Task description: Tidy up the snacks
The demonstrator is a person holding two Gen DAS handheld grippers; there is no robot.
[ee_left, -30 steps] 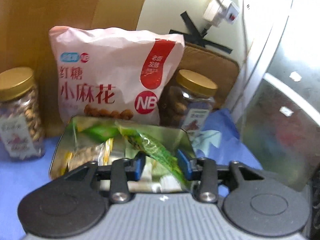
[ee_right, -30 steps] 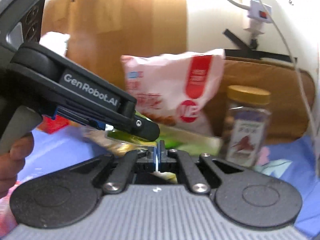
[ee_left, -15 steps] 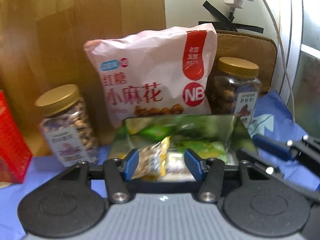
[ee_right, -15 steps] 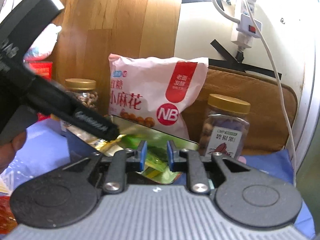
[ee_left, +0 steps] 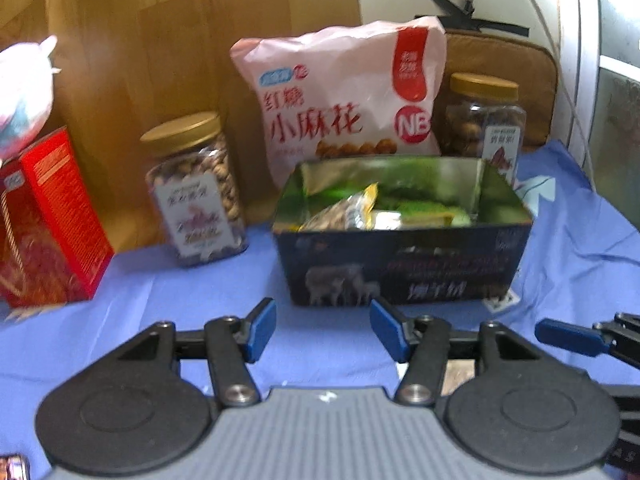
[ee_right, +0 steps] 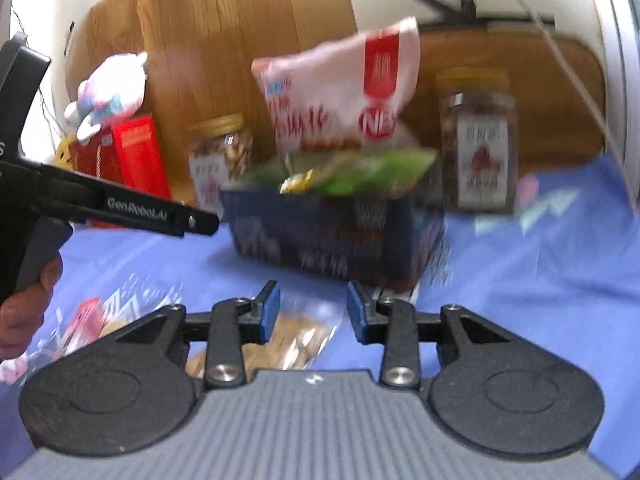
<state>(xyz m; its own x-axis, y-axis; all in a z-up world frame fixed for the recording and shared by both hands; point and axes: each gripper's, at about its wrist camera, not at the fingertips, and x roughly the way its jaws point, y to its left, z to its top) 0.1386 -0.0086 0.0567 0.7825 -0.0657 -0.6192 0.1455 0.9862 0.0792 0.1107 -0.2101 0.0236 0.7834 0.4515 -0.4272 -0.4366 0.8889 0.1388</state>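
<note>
A dark blue box (ee_left: 400, 268) with a shiny foil lining stands on the blue cloth. It holds green and yellow snack packets (ee_left: 352, 212). My left gripper (ee_left: 324, 330) hovers low over the cloth just in front of the box, open, with nothing between its fingers. In the blurred right wrist view the box (ee_right: 332, 240) is further off. My right gripper (ee_right: 314, 312) hangs in front of it with its jaws opening and nothing gripped. A clear packet of tan snacks (ee_right: 296, 340) lies on the cloth below the right gripper's left finger.
Behind the box a pink snack bag (ee_left: 344, 100) leans on a wooden board, with a gold-lidded jar (ee_left: 196, 192) on its left and another (ee_left: 484, 120) on its right. A red carton (ee_left: 48, 220) and a plush toy (ee_left: 20, 92) stand far left. More packets (ee_right: 86, 316) lie front left.
Both grippers have drawn back from over the box and sunk toward the cloth. The right jaws went from shut to open, and the left jaws have widened a little.
</note>
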